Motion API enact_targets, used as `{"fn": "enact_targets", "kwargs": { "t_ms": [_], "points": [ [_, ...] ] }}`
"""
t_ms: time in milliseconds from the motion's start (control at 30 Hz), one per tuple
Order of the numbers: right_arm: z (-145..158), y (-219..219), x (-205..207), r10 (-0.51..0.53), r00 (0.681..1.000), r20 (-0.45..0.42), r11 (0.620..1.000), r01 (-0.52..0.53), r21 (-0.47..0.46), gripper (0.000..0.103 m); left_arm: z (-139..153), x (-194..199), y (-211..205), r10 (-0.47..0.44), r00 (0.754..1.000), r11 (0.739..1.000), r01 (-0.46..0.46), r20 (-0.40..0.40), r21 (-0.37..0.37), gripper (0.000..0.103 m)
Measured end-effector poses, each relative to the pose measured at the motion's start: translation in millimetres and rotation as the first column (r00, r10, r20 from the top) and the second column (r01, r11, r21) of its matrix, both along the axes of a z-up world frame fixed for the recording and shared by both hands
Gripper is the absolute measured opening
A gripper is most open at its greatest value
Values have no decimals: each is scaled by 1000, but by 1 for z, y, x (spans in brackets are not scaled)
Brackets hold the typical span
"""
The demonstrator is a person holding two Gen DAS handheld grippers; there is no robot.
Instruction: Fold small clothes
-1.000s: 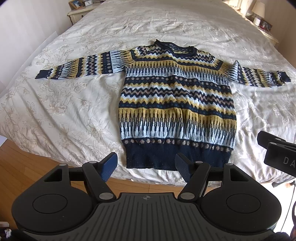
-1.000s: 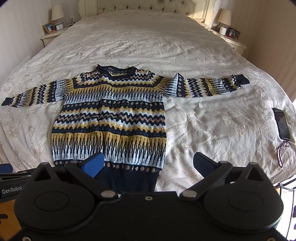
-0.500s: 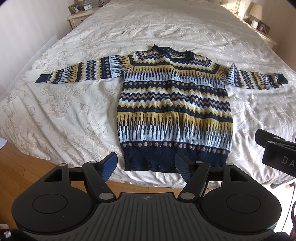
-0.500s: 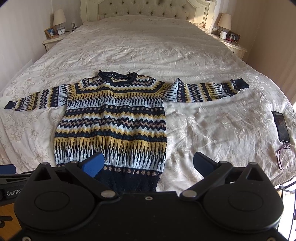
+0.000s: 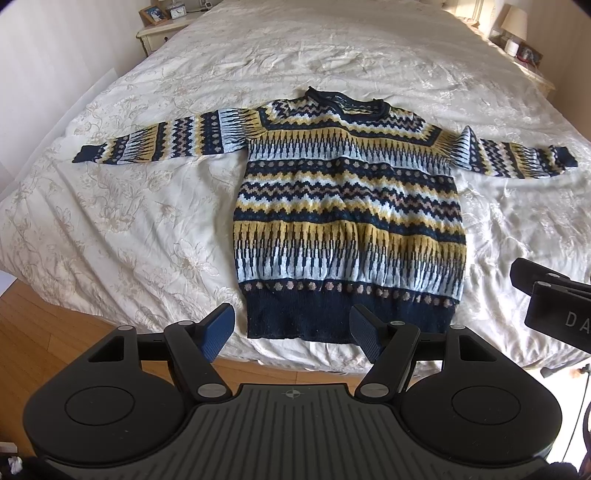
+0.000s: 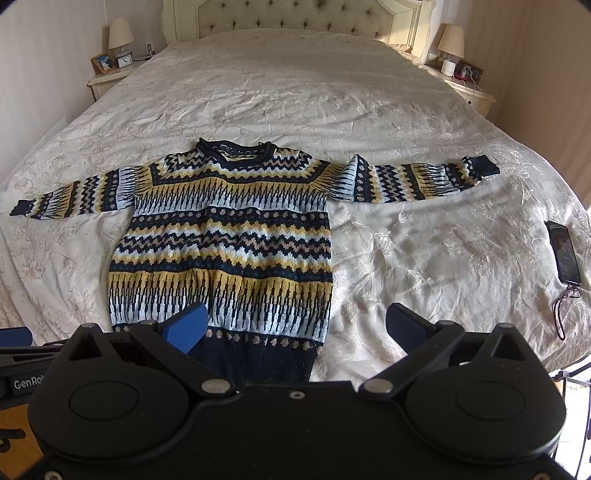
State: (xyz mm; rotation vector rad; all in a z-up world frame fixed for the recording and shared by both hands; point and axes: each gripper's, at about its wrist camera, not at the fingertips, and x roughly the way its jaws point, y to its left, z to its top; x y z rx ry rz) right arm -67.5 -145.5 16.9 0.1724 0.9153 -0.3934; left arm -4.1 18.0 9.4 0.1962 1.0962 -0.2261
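Note:
A patterned knit sweater (image 5: pixel 347 206) in navy, yellow, light blue and tan lies flat, front up, on the bed, both sleeves spread out sideways. It also shows in the right wrist view (image 6: pixel 225 236). My left gripper (image 5: pixel 291 330) is open and empty, held off the foot of the bed just short of the navy hem (image 5: pixel 347 317). My right gripper (image 6: pixel 295 326) is open and empty, over the hem's right corner. Part of the right gripper shows at the right edge of the left wrist view (image 5: pixel 554 299).
The bed (image 6: pixel 332 92) has a cream floral cover and a tufted headboard. A phone with a strap (image 6: pixel 563 254) lies near the bed's right edge. Nightstands with lamps (image 6: pixel 120 35) stand on both sides. Wooden floor (image 5: pixel 44 321) lies below the foot.
Both grippers have drawn back and tilted a little, so more of the bed and headboard shows. The sweater has not moved. Both stay open.

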Motion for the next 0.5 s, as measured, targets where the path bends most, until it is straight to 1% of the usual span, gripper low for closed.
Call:
{"fn": "enact_targets", "kwargs": {
  "t_ms": [267,500],
  "points": [
    [-1,-6,1,5,1000,4,1000,-5,9,102,0,0,-6,2,1000,1000,-2,4,12,68],
    [-3,-12,5,23,1000,5,1000,-23,20,102,1,1,-14,25,1000,999,-25,3,26,68]
  ]
}}
